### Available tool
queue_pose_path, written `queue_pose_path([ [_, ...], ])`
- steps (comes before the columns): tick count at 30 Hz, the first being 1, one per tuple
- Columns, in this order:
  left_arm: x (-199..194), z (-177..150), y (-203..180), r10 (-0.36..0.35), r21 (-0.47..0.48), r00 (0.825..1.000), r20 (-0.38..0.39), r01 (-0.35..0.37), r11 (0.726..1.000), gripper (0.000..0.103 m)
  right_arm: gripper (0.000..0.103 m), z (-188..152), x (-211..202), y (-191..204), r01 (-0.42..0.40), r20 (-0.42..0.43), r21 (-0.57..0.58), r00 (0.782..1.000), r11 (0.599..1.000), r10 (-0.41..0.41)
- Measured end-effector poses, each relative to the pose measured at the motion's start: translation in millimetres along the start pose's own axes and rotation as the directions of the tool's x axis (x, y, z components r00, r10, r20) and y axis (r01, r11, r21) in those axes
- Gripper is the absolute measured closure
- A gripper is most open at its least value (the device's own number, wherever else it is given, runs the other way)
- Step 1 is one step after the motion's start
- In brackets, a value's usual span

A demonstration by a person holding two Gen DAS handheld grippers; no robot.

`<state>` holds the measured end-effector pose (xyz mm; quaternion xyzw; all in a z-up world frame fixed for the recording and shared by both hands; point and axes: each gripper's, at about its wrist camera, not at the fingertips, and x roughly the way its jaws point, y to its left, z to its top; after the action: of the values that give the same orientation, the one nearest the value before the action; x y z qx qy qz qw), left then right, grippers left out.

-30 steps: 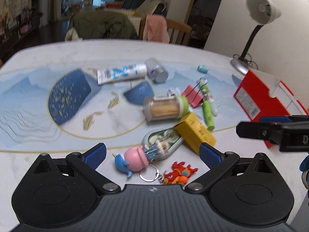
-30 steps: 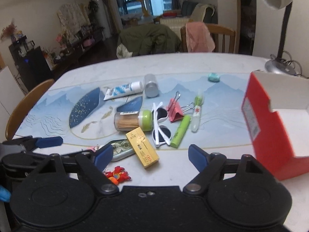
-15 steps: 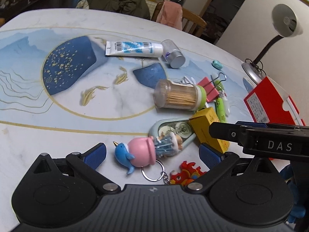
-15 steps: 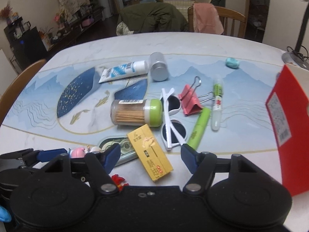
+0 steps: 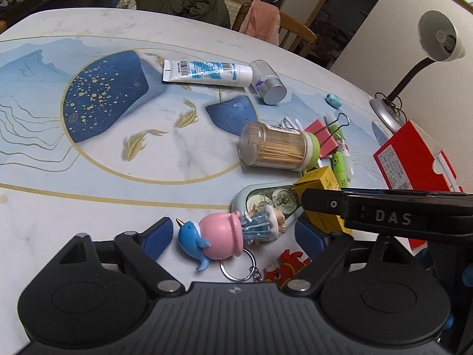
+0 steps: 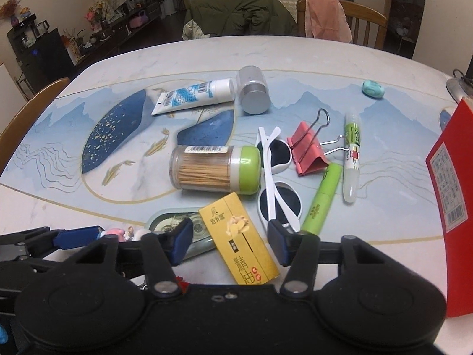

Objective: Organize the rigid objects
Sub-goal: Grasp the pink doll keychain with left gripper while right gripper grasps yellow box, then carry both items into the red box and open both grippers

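Note:
My left gripper (image 5: pixel 233 235) hangs low over the table, its jaws closing. Between them lies a pink and blue whale keychain figure (image 5: pixel 221 236), and neither pad presses on it. A red crab charm (image 5: pixel 283 269) on its ring lies by the right finger. My right gripper (image 6: pixel 229 238) straddles a yellow box (image 6: pixel 239 236); its jaws are closing too, with slim gaps at both pads. The box rests partly on a pale green tape dispenser (image 6: pixel 171 222). In the left wrist view one black right finger (image 5: pixel 384 216) crosses over the yellow box (image 5: pixel 322 183).
Beyond lie a toothpick jar (image 6: pixel 212 167), white sunglasses (image 6: pixel 275 177), a pink binder clip (image 6: pixel 307 153), a green tube (image 6: pixel 322 198), a glue stick (image 6: pixel 351 153), a toothpaste tube (image 6: pixel 192 96) and a silver-capped jar (image 6: pixel 254 91). A red open box (image 6: pixel 452 177) stands right, a lamp (image 5: pixel 437 41) behind.
Both grippers came down closer to the table and their jaws narrowed. The right one moved over the yellow box, and its finger now reaches further left across the left wrist view.

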<state>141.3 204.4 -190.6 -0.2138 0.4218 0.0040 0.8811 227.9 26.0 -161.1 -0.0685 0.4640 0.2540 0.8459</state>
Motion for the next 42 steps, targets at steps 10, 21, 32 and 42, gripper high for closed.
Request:
queue_pose_path([
  [10, -3, 0, 0, -0.008, -0.005, 1.0, -0.007, 0.008, 1.0, 0.027, 0.073, -5, -9, 0, 0.033, 0.023, -0.002, 0.999, 0.999, -0.033],
  [21, -28, 5, -13, -0.037, 0.038, 0.999, -0.001, 0.037, 0.999, 0.027, 0.074, -17, -54, -7, 0.063, 0.074, 0.061, 0.995, 0.996, -0.068],
  [32, -68, 26, -68, -0.116, 0.169, 0.993, 0.019, 0.111, 0.979, 0.027, 0.074, -14, -130, -32, 0.058, 0.147, 0.147, 0.986, 0.987, -0.079],
  [42, -77, 47, -157, -0.182, 0.277, 0.982, 0.05, 0.162, 0.947, 0.027, 0.074, -2, -176, -98, 0.088, 0.188, 0.204, 0.974, 0.975, -0.128],
])
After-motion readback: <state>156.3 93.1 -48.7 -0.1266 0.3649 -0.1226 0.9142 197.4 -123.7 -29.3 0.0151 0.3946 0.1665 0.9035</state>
